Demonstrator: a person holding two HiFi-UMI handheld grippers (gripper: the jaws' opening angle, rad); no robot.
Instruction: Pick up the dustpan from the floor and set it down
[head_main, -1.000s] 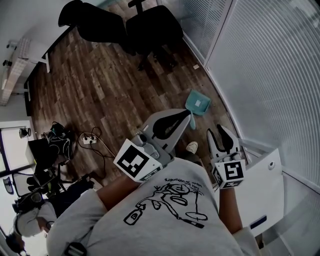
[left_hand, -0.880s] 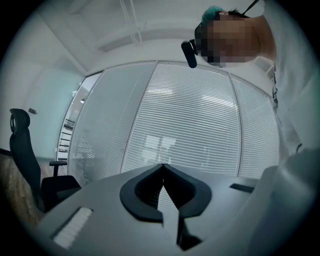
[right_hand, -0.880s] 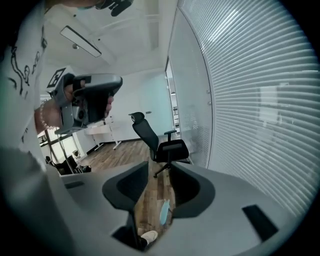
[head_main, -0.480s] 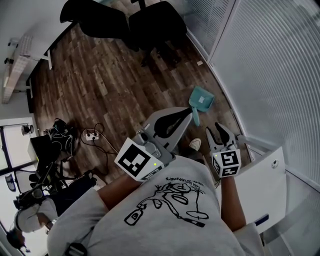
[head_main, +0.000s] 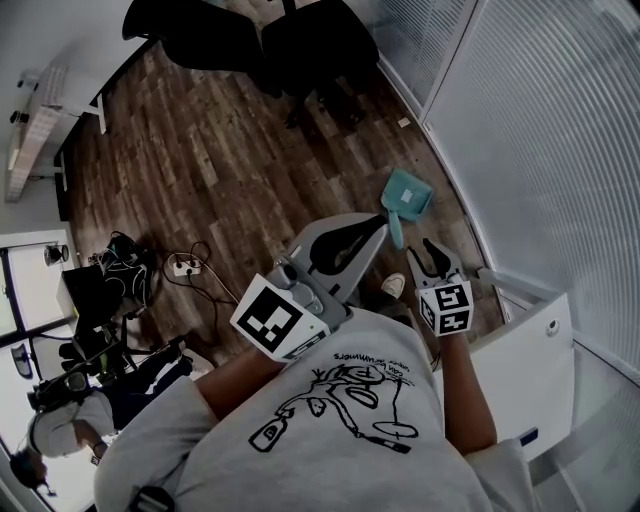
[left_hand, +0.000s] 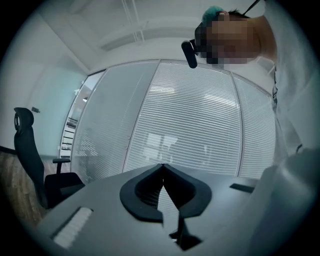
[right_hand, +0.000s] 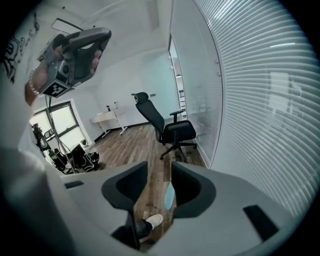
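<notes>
The teal dustpan (head_main: 405, 197) lies on the wood floor (head_main: 220, 180) beside the blind-covered wall (head_main: 540, 150), where the right claw (head_main: 437, 250) hangs released and empty, its jaws just opening, while the left claw (head_main: 383, 222) is clenched on nothing.

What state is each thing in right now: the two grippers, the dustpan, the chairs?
left gripper: shut, empty.
right gripper: open, jaws have just been opening, nothing between them.
dustpan: flat on the floor, not held.
office chairs: upright.

Left tool (left_hand: 162, 166) jaws together, facing blinds (left_hand: 200, 120).
</notes>
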